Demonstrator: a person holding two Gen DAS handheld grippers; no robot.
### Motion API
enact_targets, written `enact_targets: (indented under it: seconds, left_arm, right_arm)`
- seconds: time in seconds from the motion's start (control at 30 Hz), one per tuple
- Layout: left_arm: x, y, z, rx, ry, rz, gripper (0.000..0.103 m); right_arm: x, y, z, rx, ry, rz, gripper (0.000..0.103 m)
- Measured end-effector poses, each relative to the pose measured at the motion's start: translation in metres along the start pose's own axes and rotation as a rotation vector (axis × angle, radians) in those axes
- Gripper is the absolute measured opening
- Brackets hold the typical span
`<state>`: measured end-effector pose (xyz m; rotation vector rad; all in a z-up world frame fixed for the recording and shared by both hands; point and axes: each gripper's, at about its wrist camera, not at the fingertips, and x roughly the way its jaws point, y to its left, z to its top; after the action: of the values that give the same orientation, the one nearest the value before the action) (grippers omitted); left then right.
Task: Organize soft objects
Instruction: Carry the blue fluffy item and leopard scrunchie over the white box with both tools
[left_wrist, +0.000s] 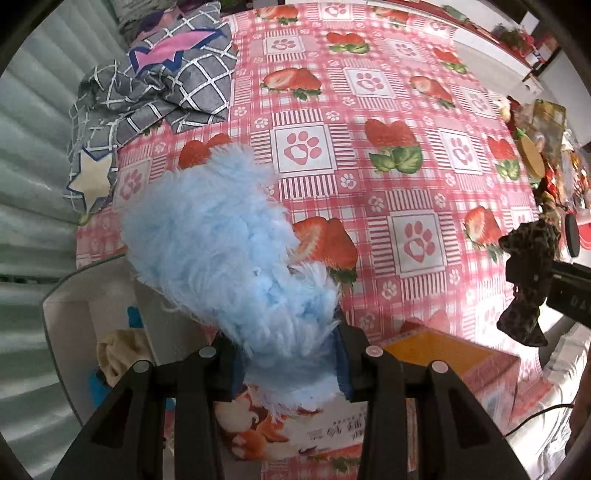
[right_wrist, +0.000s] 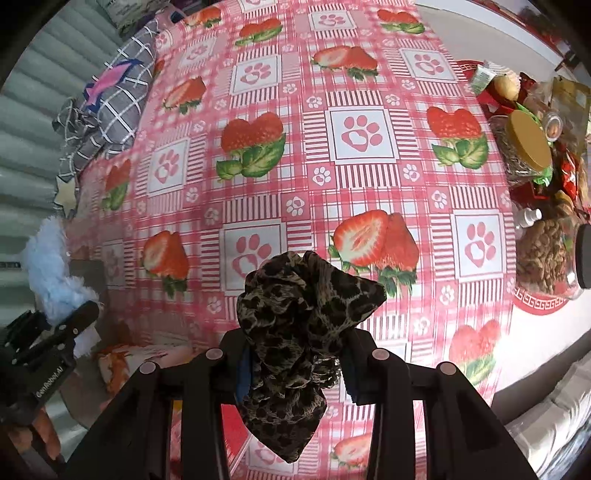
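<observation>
Above the desk we hold both pieces: left fingers clamped on blue fluff, right fingers on a leopard cloth. Neither seems stowed; the grey cloth still lies at the desk's far-left edge.

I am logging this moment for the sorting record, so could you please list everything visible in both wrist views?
fluffy item: one, light blue, held in the left gripper
leopard-print cloth: one, tan and black, held in the right gripper
checked cloth: one heap, grey with pink and cream stars, far left table edge
tablecloth: one, pink with strawberries and paw prints, covering the table
white box: one, below the left table edge, cream fabric inside
printed carton: one, orange and white, near edge
snack jars and packets: several, mixed colours, right edge
left gripper: black, shut
right gripper: black, shut
</observation>
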<state>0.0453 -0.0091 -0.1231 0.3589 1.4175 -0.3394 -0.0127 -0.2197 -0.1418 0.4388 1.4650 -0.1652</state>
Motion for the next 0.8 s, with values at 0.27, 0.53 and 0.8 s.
enact_targets:
  seconds: [0.27, 0.53, 0.8]
  left_arm:
    - [-0.028, 0.003, -0.026, 0.042, -0.041, -0.026, 0.042]
    - [-0.054, 0.025, -0.044, 0.022, -0.088, -0.050, 0.042]
    - [-0.064, 0.065, -0.066, -0.042, -0.112, -0.055, 0.042]
  right_arm:
    - [-0.037, 0.013, -0.025, 0.008, -0.041, 0.017, 0.040]
    - [-0.077, 0.046, -0.041, -0.022, -0.095, 0.034, 0.040]
    - [-0.096, 0.096, -0.056, -0.094, -0.115, 0.055, 0.040]
